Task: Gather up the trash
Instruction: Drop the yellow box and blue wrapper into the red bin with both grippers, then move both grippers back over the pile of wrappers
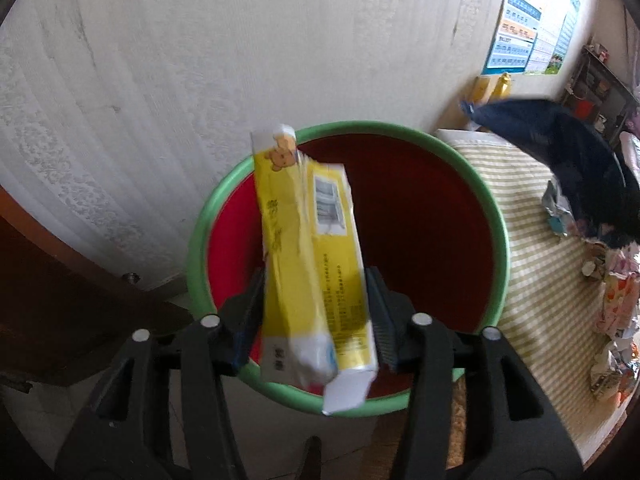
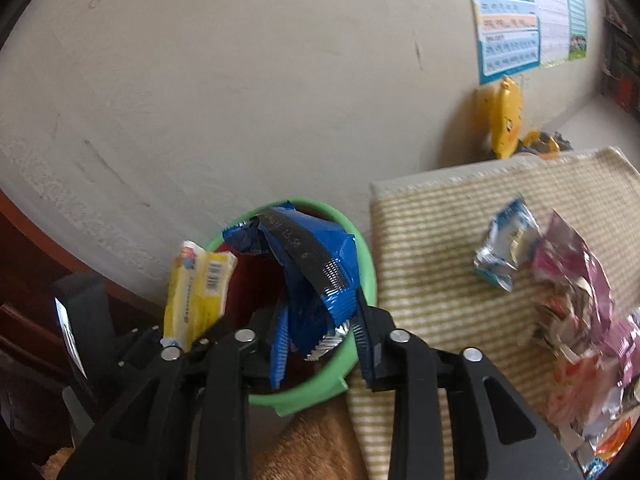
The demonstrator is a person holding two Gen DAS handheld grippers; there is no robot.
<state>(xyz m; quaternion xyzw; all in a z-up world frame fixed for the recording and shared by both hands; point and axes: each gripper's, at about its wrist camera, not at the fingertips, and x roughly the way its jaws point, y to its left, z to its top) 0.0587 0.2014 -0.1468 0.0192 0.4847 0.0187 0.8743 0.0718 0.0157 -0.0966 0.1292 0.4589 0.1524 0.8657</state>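
The bin point(image 1: 352, 128), red inside with a green rim, stands on the floor against the wall, just beside the striped mat point(image 2: 460, 248). What shows of its inside looks bare, so little or nothing seems to have been dropped in yet.

On the mat a heap of wrappers point(image 2: 576, 304) lies near the right edge, with a silver-blue wrapper point(image 2: 502, 248) apart from the heap, closer to the bin. That pile is the bulk of the job and is untouched.

The yellow box point(image 1: 316, 248) stands between the pads of the left gripper point(image 1: 316, 320), tilted, right over the bin's mouth. The jaws stand about half open; the left pad meets the box, the right pad looks to have a sliver of gap, so whether they press it I cannot tell.

The blue wrapper point(image 2: 316, 264) hangs over the bin between the fingers of the right gripper point(image 2: 320, 344). Its jaws stand apart with space on both sides of the foil, so it looks let go or about to drop.

By my judgement, two pieces are at the point of going in, and the rest is left.
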